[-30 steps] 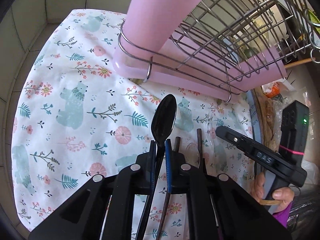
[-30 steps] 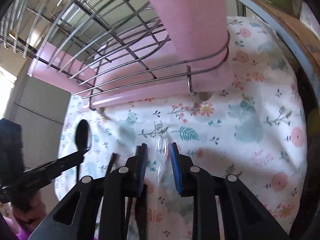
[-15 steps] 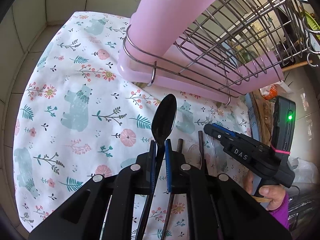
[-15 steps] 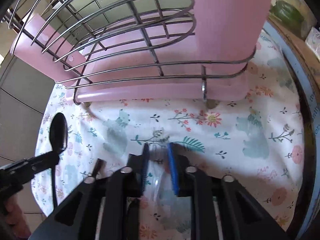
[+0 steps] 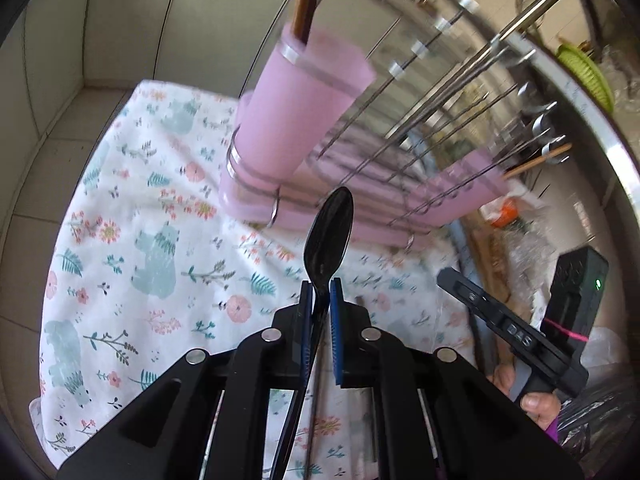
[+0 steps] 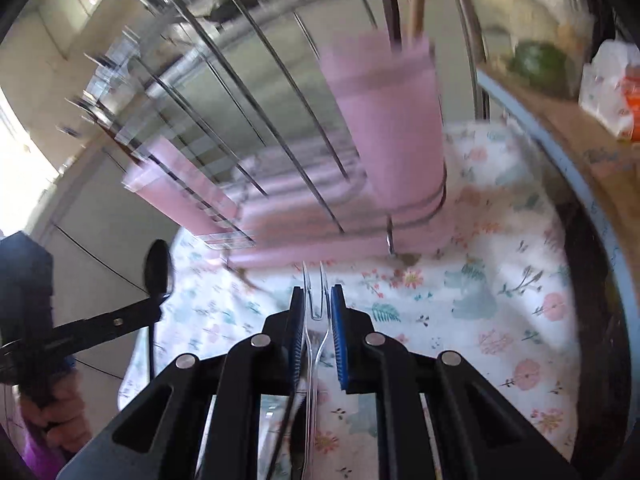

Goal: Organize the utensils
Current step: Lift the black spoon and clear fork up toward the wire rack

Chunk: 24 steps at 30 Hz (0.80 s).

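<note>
My left gripper [image 5: 319, 294] is shut on a black spoon [image 5: 329, 235], bowl up, held above the floral cloth [image 5: 132, 208]. My right gripper [image 6: 317, 305] is shut on a clear plastic fork [image 6: 316, 294], tines up. Both are in front of a wire dish rack [image 5: 432, 128] with a pink utensil cup [image 5: 304, 108] at its end; the cup [image 6: 394, 120] holds wooden chopsticks [image 5: 306, 0]. The right gripper shows in the left wrist view [image 5: 444, 276], and the left gripper with its spoon shows in the right wrist view [image 6: 158, 266]. More dark utensils [image 5: 360, 306] lie on the cloth under the left gripper.
The rack stands on a pink drip tray [image 5: 360, 228]. A tiled wall [image 5: 60, 60] is at the left. A counter edge with bags and a green item [image 6: 540, 60] runs along the right. A green basket [image 5: 586, 72] sits far right.
Both grippers have risen and tilted up, so the cup's rim and chopsticks are now in view. The right gripper closed on the clear fork and lifted it off the cloth.
</note>
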Each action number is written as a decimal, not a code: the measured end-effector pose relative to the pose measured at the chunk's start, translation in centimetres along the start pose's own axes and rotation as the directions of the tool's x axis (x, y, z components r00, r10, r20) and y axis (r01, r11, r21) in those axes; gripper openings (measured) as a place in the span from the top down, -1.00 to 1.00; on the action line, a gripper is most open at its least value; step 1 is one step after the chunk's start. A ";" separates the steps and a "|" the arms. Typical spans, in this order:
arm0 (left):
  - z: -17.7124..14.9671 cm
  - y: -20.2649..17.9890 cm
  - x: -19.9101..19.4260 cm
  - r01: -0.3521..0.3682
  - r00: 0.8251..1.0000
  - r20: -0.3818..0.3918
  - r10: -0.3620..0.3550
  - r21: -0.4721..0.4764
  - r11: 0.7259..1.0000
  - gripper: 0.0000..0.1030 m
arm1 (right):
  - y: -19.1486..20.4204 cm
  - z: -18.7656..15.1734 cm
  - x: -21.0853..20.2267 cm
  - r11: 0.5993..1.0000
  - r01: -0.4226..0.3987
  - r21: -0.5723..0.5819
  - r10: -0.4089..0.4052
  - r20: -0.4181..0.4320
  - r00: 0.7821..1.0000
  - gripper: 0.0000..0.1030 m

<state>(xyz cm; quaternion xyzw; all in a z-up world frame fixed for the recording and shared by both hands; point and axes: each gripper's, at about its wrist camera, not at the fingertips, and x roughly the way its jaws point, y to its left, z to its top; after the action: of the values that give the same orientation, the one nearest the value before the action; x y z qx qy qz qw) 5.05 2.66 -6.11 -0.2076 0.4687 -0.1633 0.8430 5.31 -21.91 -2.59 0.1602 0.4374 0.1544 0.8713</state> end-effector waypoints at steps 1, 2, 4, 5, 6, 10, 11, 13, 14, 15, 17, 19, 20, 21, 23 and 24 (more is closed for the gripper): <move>0.1 -0.3 -0.4 0.009 1.000 0.021 -0.009 0.002 1.000 0.85 | 0.1 0.3 -1.0 1.000 -0.004 -0.009 0.004 0.024 1.000 0.75; 0.2 -0.6 -0.8 0.014 0.999 0.042 -0.014 0.004 1.000 0.85 | 0.4 0.6 -2.1 1.000 -0.008 -0.024 0.009 0.056 0.998 0.75; 0.6 -1.3 -1.8 0.030 0.996 0.087 -0.030 0.003 1.000 0.86 | 0.9 1.3 -3.9 0.999 -0.013 -0.038 0.017 0.107 0.994 0.75; 0.7 -1.5 -2.3 0.039 0.994 0.105 -0.039 0.003 0.999 0.86 | 0.8 1.7 -4.8 0.999 -0.020 -0.043 0.025 0.127 0.992 0.75; 0.9 -1.6 -2.6 0.042 0.992 0.118 -0.042 0.005 0.999 0.87 | 1.0 1.9 -5.5 0.998 -0.027 -0.049 0.034 0.145 0.989 0.75; 1.9 -2.5 -4.6 0.062 0.980 0.190 -0.065 0.020 0.998 0.91 | 1.6 3.5 -8.8 0.997 -0.039 -0.071 0.054 0.225 0.973 0.75; 2.2 -2.7 -5.1 0.067 0.975 0.208 -0.071 0.026 0.997 0.91 | 1.7 3.8 -9.8 0.996 -0.042 -0.077 0.060 0.245 0.968 0.75; 2.8 -3.1 -6.5 0.076 0.961 0.262 -0.084 0.041 0.996 0.91 | 2.0 4.2 -11.5 0.995 -0.042 -0.091 0.066 0.282 0.957 0.75; 3.0 -3.2 -6.9 0.077 0.957 0.277 -0.086 0.045 0.996 0.91 | 2.2 4.5 -12.0 0.994 -0.039 -0.098 0.067 0.296 0.953 0.75; 3.4 -3.4 -7.5 0.079 0.951 0.296 -0.089 0.046 0.996 0.91 | 2.3 5.0 -12.7 0.994 -0.039 -0.103 0.070 0.313 0.947 0.75; 4.4 -4.0 -8.7 0.086 0.939 0.330 -0.099 0.053 0.995 0.92 | 2.5 5.7 -13.6 0.993 -0.042 -0.113 0.078 0.335 0.939 0.75; 5.1 -4.4 -9.7 0.085 0.924 0.367 -0.103 0.066 0.994 0.91 | 2.8 6.7 -14.7 0.992 -0.027 -0.127 0.073 0.374 0.924 0.75; 5.5 -4.7 -10.2 0.089 0.915 0.389 -0.110 0.072 0.993 0.92 | 2.9 7.1 -15.0 0.991 -0.021 -0.130 0.071 0.387 0.919 0.75; 5.8 -4.9 -10.7 0.092 0.907 0.406 -0.116 0.078 0.993 0.92 | 3.0 7.5 -15.4 0.991 -0.011 -0.135 0.065 0.406 0.912 0.75; 6.4 -5.5 -11.6 0.089 0.889 0.442 -0.120 0.090 0.992 0.91 | 3.3 8.4 -16.5 0.990 0.012 -0.143 0.054 0.448 0.892 0.75; 6.7 -5.6 -11.9 0.087 0.882 0.455 -0.122 0.096 0.992 0.92 | 3.4 8.9 -17.0 0.989 0.019 -0.145 0.052 0.468 0.882 0.75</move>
<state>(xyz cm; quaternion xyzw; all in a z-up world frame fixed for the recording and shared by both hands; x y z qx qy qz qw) 4.32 4.71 8.47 -0.2345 0.2375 -0.1716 0.9269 2.39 -27.13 15.97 0.1326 0.1991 0.1496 0.9594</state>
